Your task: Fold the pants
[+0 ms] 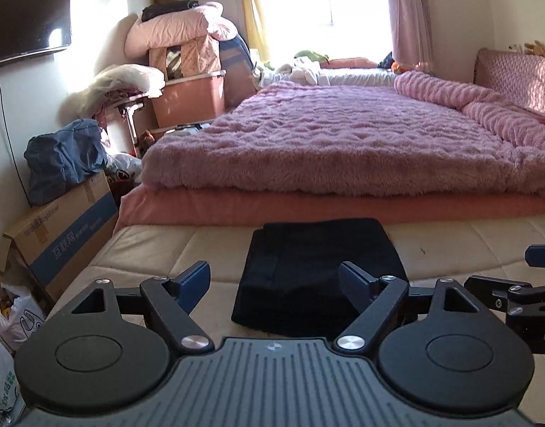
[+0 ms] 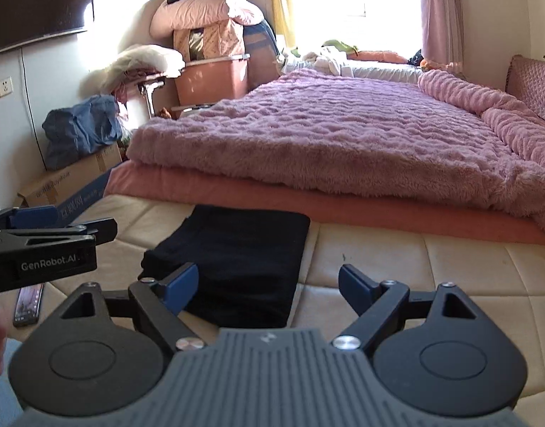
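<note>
Black pants [image 1: 308, 270] lie folded into a compact rectangle on the cream mattress [image 1: 165, 249]. In the left wrist view my left gripper [image 1: 276, 281] is open and empty, hovering just in front of the pants' near edge. In the right wrist view the pants [image 2: 244, 259] lie left of centre. My right gripper [image 2: 267, 284] is open and empty, above their near right corner. The left gripper shows at the left edge of the right wrist view [image 2: 41, 235], and part of the right gripper shows at the right edge of the left wrist view [image 1: 514, 291].
A fluffy pink blanket [image 1: 343, 142] on an orange pad covers the bed beyond the pants. A phone [image 2: 28, 304] lies on the mattress at near left. Cardboard box [image 1: 69, 227], blue bag, storage bins and bedding stand along the left wall. A TV [image 1: 27, 32] hangs there.
</note>
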`<state>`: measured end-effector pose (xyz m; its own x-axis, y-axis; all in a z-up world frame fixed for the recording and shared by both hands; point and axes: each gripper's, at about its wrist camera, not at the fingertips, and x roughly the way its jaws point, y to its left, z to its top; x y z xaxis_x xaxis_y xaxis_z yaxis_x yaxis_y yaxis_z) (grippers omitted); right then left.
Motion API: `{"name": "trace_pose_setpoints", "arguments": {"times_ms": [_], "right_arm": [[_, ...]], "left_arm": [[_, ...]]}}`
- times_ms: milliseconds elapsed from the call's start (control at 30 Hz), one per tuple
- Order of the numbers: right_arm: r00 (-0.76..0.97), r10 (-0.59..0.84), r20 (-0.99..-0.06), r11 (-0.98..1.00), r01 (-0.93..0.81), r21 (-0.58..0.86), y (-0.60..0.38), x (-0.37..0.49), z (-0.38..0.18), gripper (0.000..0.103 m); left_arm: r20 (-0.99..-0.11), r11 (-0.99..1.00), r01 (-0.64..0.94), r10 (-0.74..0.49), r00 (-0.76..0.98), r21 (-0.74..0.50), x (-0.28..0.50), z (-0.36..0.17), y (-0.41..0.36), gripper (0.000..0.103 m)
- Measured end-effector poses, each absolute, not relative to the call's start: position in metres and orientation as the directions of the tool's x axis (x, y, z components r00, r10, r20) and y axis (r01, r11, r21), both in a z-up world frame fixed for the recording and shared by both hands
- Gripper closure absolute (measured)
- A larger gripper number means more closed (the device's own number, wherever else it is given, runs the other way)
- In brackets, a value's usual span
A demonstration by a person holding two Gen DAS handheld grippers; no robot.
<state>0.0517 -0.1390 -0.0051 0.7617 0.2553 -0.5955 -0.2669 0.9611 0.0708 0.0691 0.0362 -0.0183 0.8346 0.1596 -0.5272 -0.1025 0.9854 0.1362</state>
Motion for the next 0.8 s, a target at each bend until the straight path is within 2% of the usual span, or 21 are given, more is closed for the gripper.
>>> {"name": "trace_pose_setpoints", "arguments": {"times_ms": [300,800], "right_arm": [[0.703,0.233,-0.672,0.964,-0.260,0.062,-0.131,0.043,-0.025,0.021],[0.688,0.229,-0.689,0.962,-0.268,0.053,-0.129,0.043,-0.024,0.021]], "left_arm": [[-0.598,0.986,-0.107,0.161,0.785,0.125,0.056,-0.036,0.039,0.007],[-0.605,0.988,-0.105,0.154,0.781,0.115,0.051,-0.032,0.037,0.007]]}}
